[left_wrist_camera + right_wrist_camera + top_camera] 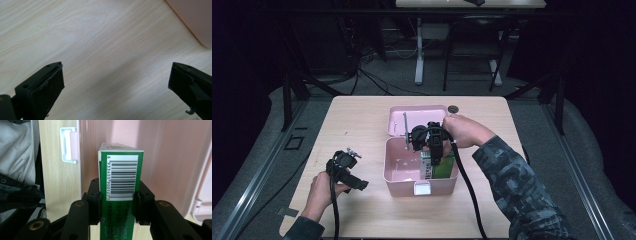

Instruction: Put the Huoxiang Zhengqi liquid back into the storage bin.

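Green carton (121,177) clamped between right gripper (117,202) jaws, barcode face toward camera, pads pressing both narrow sides. High view: carton (443,167) sits inside pink box (399,172), right half, near front wall; right gripper (435,156) above it, pointing down. Box lid (412,114) open, lying flat behind box. Left gripper (116,82) jaws wide apart, nothing between them, bare tabotop below → tabletop (100,37); high view puts it (346,170) left of box, well apart.
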